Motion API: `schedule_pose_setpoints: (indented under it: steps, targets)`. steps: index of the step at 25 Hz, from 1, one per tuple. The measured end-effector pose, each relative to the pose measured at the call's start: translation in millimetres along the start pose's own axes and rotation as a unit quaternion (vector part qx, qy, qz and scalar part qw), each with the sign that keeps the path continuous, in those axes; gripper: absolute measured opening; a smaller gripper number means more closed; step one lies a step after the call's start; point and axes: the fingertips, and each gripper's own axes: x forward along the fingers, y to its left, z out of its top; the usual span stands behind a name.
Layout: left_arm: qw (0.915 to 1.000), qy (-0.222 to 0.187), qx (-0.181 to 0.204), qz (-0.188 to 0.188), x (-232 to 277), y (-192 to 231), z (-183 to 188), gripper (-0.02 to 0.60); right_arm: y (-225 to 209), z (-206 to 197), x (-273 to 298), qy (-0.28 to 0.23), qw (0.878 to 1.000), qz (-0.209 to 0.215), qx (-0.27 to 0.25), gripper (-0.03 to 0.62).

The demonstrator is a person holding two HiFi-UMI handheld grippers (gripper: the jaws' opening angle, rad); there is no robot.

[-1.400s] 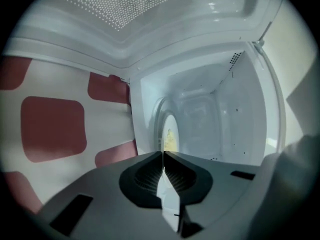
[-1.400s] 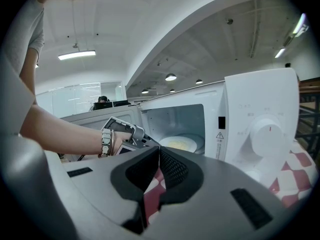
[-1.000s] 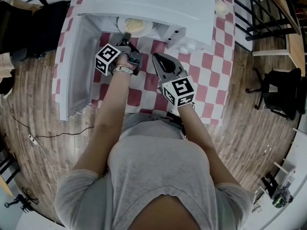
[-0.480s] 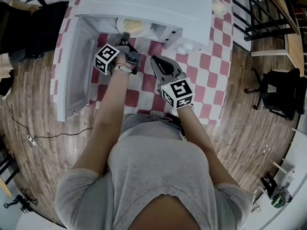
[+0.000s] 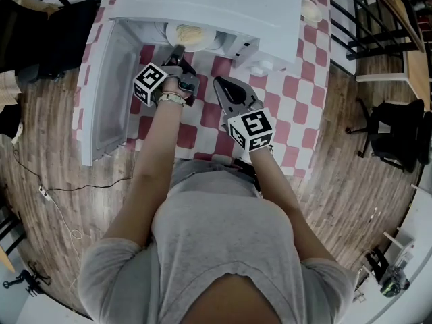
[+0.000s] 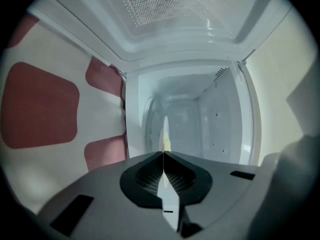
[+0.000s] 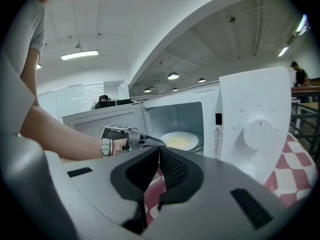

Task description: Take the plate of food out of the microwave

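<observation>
Barely anything's moved: left gripper (image 5: 177,50), nearer of the 2, still clamps the front rim of the plate of food (image 5: 205,43) just inside the microwave (image 5: 209,5) mouth, while the right gripper (image 5: 221,82) waits outside it, clenched on nothing.

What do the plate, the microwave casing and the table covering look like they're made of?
Plate: smooth white, faintly glossy, likely ceramic or melamine.
Microwave casing: even matte white, probably painted metal, with a plastic dial panel.
Table covering: red-and-white checks lying flat, cloth or vinyl, unclear which.
</observation>
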Motion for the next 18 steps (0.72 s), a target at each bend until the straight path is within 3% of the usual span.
schedule_pose_setpoints:
  steps: [18]
  targets:
    - [0.9991, -0.014, 0.003, -0.039, -66.3, -26.9, -31.5, 0.006, 29.9, 10.8, -48.2, -0.035, 0.999, 0.009, -0.023, 0.028]
